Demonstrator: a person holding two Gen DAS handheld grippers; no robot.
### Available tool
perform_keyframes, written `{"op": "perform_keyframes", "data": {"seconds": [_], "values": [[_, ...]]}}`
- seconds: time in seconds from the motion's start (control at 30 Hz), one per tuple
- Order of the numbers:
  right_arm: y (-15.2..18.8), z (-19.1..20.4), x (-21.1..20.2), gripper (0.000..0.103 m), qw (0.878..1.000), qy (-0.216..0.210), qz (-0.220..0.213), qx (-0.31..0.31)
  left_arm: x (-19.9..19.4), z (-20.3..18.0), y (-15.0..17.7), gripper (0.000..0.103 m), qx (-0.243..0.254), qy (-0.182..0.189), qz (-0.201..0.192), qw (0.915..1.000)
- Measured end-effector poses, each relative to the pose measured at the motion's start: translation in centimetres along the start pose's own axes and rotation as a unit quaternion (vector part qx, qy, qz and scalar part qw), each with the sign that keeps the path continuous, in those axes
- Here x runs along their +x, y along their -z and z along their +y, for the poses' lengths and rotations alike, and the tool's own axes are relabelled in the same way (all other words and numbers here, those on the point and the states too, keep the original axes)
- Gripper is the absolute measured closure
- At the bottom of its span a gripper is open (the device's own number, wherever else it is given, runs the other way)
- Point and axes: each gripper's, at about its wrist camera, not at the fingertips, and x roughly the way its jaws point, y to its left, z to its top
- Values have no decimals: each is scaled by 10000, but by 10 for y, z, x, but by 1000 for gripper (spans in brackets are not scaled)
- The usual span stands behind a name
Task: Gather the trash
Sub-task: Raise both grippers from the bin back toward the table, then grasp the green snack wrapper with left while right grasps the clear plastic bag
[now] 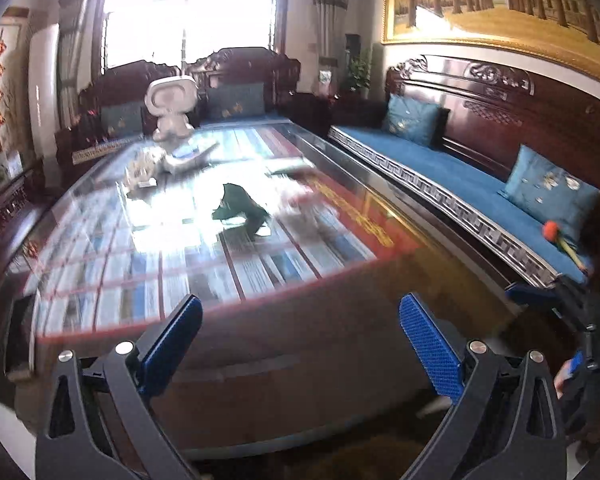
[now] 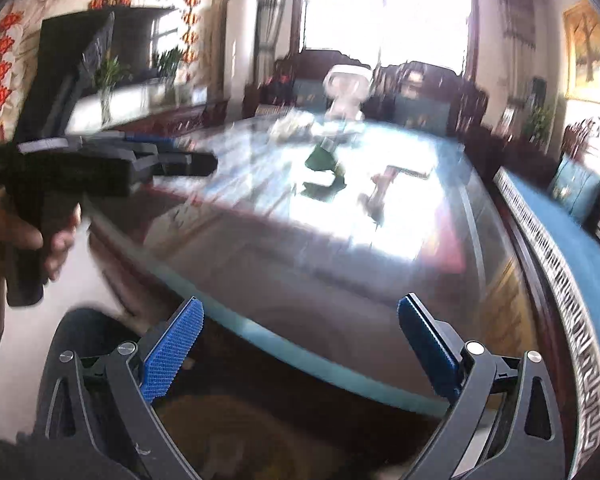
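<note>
Both grippers hang with jaws spread wide, gripping nothing: left gripper (image 1: pixel 300 344), right gripper (image 2: pixel 298 344). The crumpled green wrapper (image 1: pixel 240 206) (blurred) lies well beyond both, on the glass table (image 1: pixel 340 300).

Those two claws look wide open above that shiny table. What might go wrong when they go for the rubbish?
1. The green crumpled scrap lies flat on the glass tabletop; a claw might strike or scratch the glass.
2. The white figurine stands just behind the clutter and might get knocked over.
3. The left claw and right claw are close together and might collide.
</note>
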Motion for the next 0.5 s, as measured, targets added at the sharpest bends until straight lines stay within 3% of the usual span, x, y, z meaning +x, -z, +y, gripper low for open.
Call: {"op": "perform_keyframes", "data": {"seconds": [0.13, 0.23, 0.33, 0.5], "values": [[-29, -34, 35, 9, 9994, 56, -27, 336, 40, 15, -27, 4, -249, -167, 125, 9995], [-41, -64, 83, 9, 9961, 144, 439, 757, 76, 34, -40, 4, -526, -263, 199, 9981], [-46, -89, 128, 9, 9910, 128, 833, 1037, 124, 57, -53, 4, -678, -609, 423, 9949], [-52, -93, 165, 9, 9918, 150, 997, 782, 183, 83, -61, 4, -882, -591, 853, 9907]]}}
